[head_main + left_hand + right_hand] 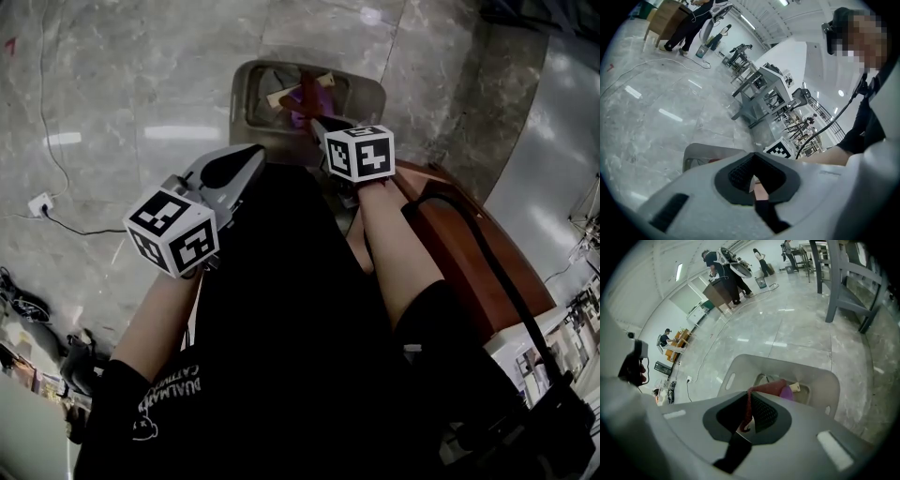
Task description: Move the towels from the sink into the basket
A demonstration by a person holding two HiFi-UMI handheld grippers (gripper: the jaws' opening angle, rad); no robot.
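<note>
Jaws of my left gripper (753,180) are closed on nothing, near the grey basket (242,94). Inside it I see a purple towel (786,393) and a cream cloth (795,387). My right gripper (749,416) pinches a red towel (771,387) hanging over that opening.

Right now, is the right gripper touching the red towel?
Touching. The right gripper view shows the right gripper with its jaws pinched shut on the red towel, held over the basket.
</note>
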